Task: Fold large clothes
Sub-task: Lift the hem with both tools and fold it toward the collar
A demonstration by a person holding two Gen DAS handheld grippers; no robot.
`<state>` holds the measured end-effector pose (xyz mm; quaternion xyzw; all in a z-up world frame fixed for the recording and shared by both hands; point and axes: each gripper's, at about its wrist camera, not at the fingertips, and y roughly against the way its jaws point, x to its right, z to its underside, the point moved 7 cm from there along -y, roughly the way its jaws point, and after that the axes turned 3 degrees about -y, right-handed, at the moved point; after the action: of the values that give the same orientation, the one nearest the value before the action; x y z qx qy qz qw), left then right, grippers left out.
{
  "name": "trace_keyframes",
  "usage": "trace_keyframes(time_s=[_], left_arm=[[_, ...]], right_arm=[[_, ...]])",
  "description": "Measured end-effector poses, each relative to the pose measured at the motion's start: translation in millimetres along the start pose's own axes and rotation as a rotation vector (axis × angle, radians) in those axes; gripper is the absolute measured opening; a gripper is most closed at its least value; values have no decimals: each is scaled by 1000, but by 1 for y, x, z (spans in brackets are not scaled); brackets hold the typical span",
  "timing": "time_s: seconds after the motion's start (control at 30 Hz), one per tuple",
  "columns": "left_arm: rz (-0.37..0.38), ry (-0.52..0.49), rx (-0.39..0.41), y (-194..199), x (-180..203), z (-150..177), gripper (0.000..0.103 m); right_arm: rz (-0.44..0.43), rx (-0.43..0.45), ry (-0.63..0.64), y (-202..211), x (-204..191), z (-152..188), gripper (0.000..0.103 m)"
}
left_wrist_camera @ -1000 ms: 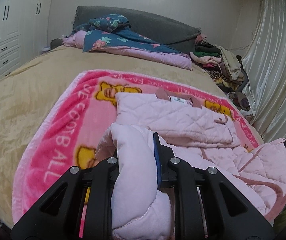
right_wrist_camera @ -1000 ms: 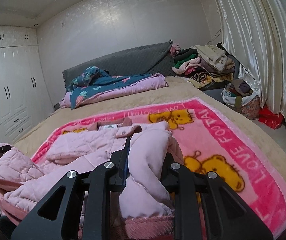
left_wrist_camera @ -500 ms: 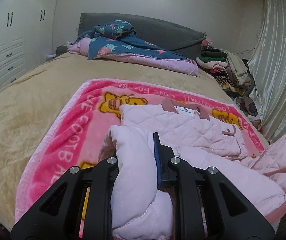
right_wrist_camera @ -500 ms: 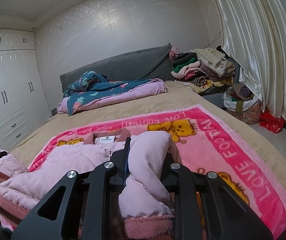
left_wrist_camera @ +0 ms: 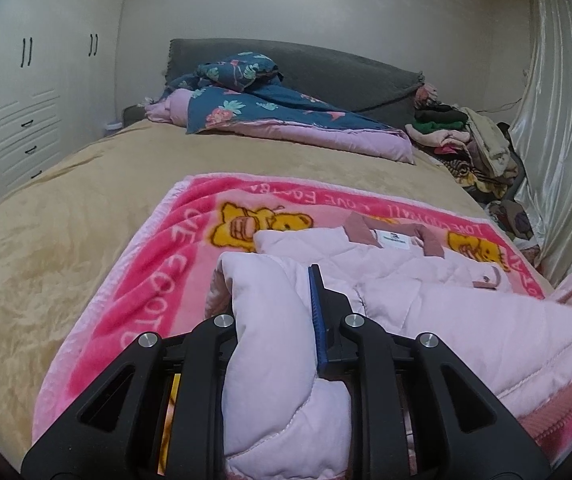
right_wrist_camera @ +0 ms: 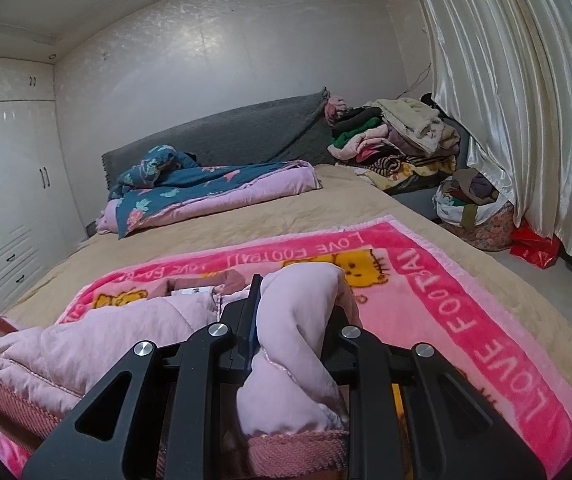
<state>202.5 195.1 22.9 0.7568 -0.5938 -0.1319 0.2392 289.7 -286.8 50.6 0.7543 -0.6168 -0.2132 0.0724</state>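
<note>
Both the left gripper (left_wrist_camera: 274, 308) and right gripper (right_wrist_camera: 294, 312) are clenched on the hem of the pink jacket (left_wrist_camera: 426, 300) lying on the pink blanket (right_wrist_camera: 466, 300), mid-fold; next, the hem should probably reach the collar (left_wrist_camera: 360, 234).

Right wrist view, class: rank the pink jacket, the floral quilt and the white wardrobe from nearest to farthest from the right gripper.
1. pink jacket: clamped in the right gripper.
2. floral quilt: folded, mid-bed by the headboard.
3. white wardrobe: far left wall.
</note>
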Motion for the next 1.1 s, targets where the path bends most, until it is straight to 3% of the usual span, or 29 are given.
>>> trace_keyframes(time_s=[0.2, 0.6, 0.97, 1.1], left_arm=[[4, 43, -11, -15, -8, 3, 15], [-30, 16, -33, -42, -9, 10, 17], [-78, 32, -40, -69, -9, 13, 18], [-83, 42, -45, -73, -10, 12, 18]], right_arm=[[38, -11, 32, -23, -3, 2, 19], [90, -54, 67, -69, -7, 15, 20], [75, -93, 30, -97, -2, 16, 24], [8, -100, -21, -102, 0, 12, 43]])
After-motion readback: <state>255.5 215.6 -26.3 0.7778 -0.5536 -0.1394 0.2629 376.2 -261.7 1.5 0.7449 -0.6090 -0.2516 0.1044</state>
